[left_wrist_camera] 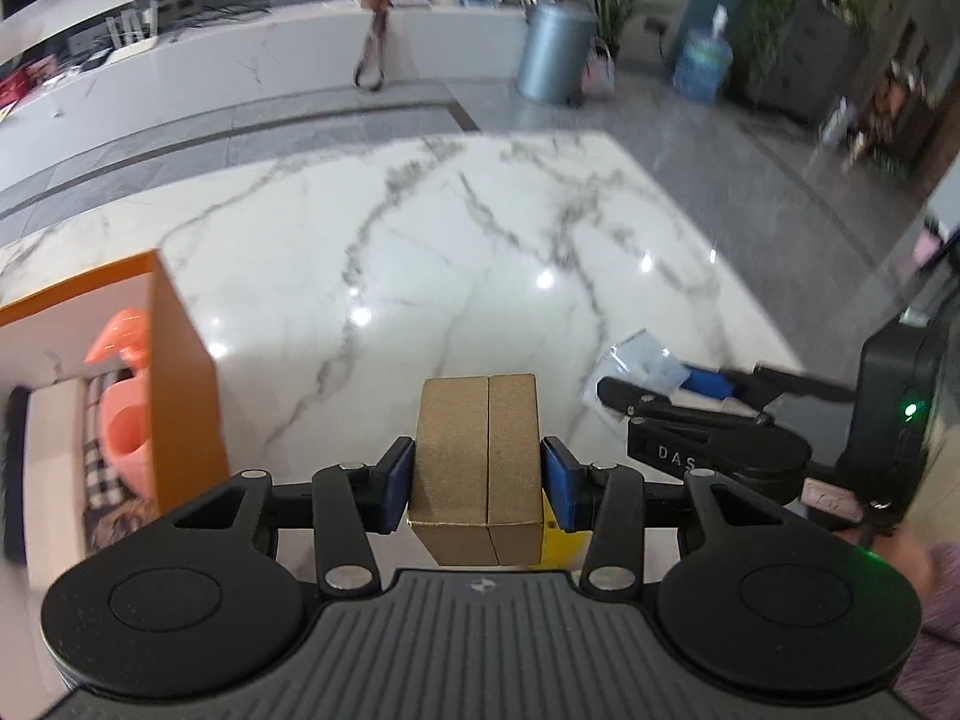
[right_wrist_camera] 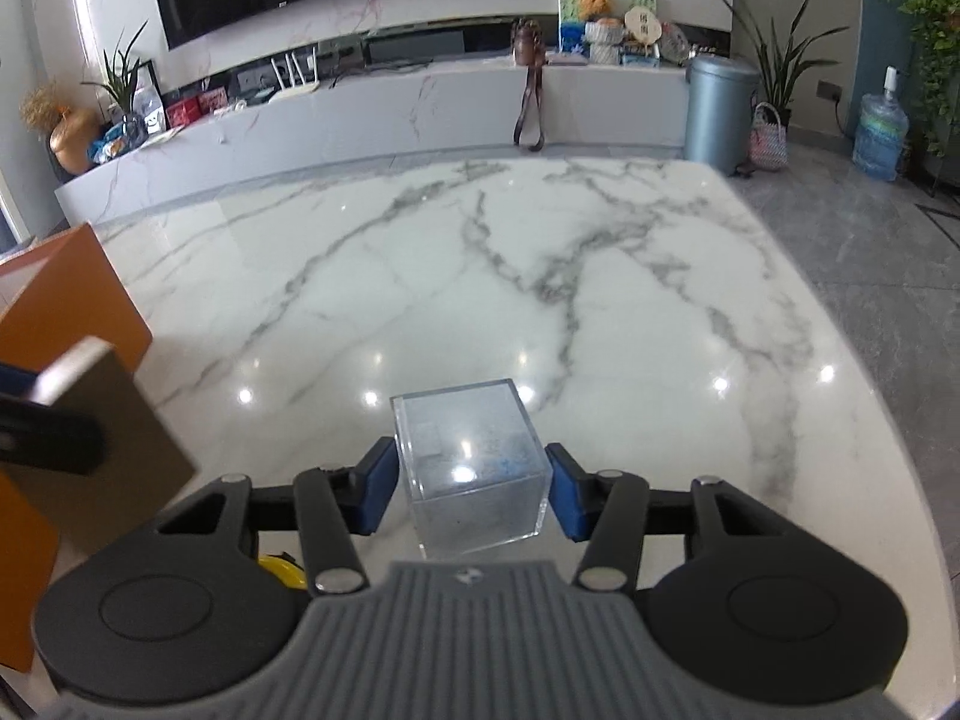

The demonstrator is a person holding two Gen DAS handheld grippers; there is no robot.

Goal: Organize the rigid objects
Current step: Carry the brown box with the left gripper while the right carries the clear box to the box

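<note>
The left gripper (left_wrist_camera: 478,471) has its jaws clamped on a brown box (left_wrist_camera: 477,468) held clear of the table (left_wrist_camera: 480,240), near the part-filled orange bin (left_wrist_camera: 180,360) at left, while the right gripper (right_wrist_camera: 474,483) brackets a clear cube (right_wrist_camera: 474,468) on the table, contact uncertain, so both remain unpacked.

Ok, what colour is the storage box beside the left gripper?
Orange outside, pale inside; the storage box shows best in the left wrist view.

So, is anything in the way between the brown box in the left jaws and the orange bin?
Nothing visible. The brown cardboard box is lifted in the left gripper, and only bare marble table lies between it and the orange bin, whose top is open.
</note>
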